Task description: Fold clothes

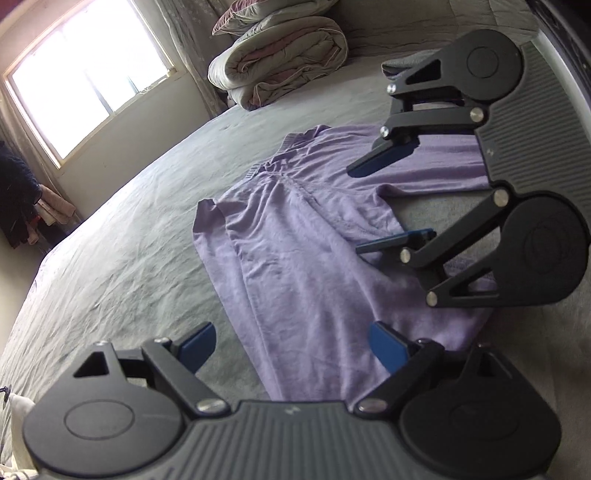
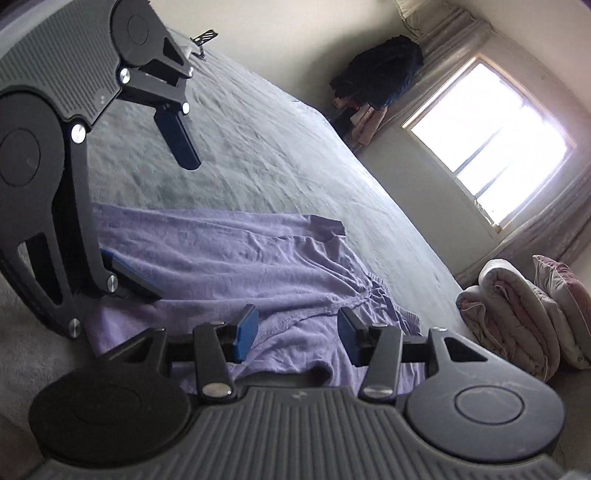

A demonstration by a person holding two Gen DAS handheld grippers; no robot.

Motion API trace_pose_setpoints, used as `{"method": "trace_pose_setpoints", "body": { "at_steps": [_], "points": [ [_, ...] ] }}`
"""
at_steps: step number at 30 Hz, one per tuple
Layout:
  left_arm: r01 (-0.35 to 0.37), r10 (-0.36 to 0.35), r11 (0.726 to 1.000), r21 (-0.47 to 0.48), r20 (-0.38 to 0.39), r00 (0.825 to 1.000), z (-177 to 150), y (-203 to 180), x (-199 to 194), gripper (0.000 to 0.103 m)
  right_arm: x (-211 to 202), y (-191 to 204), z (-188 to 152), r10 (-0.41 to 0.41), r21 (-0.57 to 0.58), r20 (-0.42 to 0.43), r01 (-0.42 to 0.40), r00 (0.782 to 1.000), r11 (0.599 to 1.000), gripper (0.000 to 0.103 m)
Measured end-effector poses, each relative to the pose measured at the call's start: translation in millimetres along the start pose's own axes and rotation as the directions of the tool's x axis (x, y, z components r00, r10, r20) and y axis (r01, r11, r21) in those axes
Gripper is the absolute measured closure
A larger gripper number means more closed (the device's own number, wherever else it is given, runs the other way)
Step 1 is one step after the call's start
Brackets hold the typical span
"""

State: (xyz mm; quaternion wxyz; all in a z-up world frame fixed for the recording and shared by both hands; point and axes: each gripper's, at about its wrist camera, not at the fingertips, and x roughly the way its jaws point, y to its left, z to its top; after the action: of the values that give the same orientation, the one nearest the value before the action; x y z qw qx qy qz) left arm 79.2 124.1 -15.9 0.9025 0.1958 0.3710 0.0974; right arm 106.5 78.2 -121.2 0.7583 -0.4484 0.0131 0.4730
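Observation:
A lilac garment (image 1: 295, 240) lies spread and wrinkled on the grey bed sheet (image 1: 110, 258), one edge folded over itself. In the left wrist view my left gripper (image 1: 291, 347) stands open over the near end of the cloth, with nothing between its blue pads. My right gripper (image 1: 356, 210) shows at the right, open, over the garment's right side. In the right wrist view the right gripper (image 2: 297, 332) is open just above a raised fold of the garment (image 2: 221, 251), its pads clear of the cloth. The left gripper (image 2: 173, 229) hangs wide open at the left there.
A rolled duvet (image 1: 280, 66) and a pillow (image 1: 236, 18) sit at the head of the bed, also seen as the duvet (image 2: 517, 314) at the right. A bright window (image 1: 85, 74) and hanging dark clothes (image 2: 380, 70) lie beyond the bed. A small metal bracket (image 2: 203, 38) stands at the far edge.

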Motion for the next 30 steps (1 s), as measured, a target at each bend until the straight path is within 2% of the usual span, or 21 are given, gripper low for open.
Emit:
{"method": "trace_pose_setpoints", "body": {
  "at_steps": [3, 11, 15, 18, 19, 21, 24, 28, 30],
  "points": [
    [0.011, -0.011, 0.999, -0.031, -0.020, 1.000, -3.9, 4.4, 1.5, 0.012, 13.0, 11.9, -5.1, -0.055, -0.106, -0.045, 0.050, 0.997, 0.993, 0.052],
    [0.054, -0.059, 0.992, -0.114, -0.042, 0.997, -12.2, 17.9, -0.1, 0.010, 6.0, -24.2, -26.2, -0.023, -0.002, -0.131, 0.023, 0.991, 1.000, 0.052],
    [0.015, -0.017, 0.997, -0.079, -0.018, 1.000, -6.6, 16.9, -8.8, 0.011, -0.9, -39.8, -27.9, -0.026, 0.090, -0.070, 0.032, 0.997, 0.995, 0.051],
    [0.001, 0.002, 0.996, -0.091, 0.037, 0.999, 1.7, 17.8, -17.3, 0.011, -3.9, -43.2, -22.2, -0.040, 0.108, 0.002, 0.039, 0.999, 0.993, 0.041],
    [0.007, -0.002, 0.996, -0.093, 0.051, 0.999, 4.1, 17.1, -18.3, 0.010, -2.4, -42.2, -20.4, -0.029, 0.117, 0.020, 0.027, 0.999, 0.993, 0.033],
    [0.025, -0.022, 0.997, -0.073, 0.039, 0.999, 6.2, 11.4, -12.2, 0.010, 1.9, -38.7, -17.1, -0.009, 0.126, 0.047, 0.003, 0.999, 0.992, 0.029],
    [0.054, -0.055, 0.997, -0.049, -0.023, 0.998, 1.8, 3.0, 1.4, 0.010, 18.2, -26.7, -17.4, 0.006, 0.089, 0.014, -0.007, 1.000, 0.996, 0.029],
    [0.089, -0.094, 0.987, -0.132, -0.035, 0.995, -5.8, 13.3, 3.9, 0.010, 23.8, -27.8, -22.0, -0.050, 0.028, -0.023, 0.051, 0.998, 0.998, 0.032],
    [0.101, -0.108, 0.983, -0.155, -0.035, 0.994, -9.3, 16.4, 3.8, 0.010, 19.6, -40.3, -24.6, -0.048, 0.063, -0.048, 0.051, 0.998, 0.997, 0.033]
  ]
}}
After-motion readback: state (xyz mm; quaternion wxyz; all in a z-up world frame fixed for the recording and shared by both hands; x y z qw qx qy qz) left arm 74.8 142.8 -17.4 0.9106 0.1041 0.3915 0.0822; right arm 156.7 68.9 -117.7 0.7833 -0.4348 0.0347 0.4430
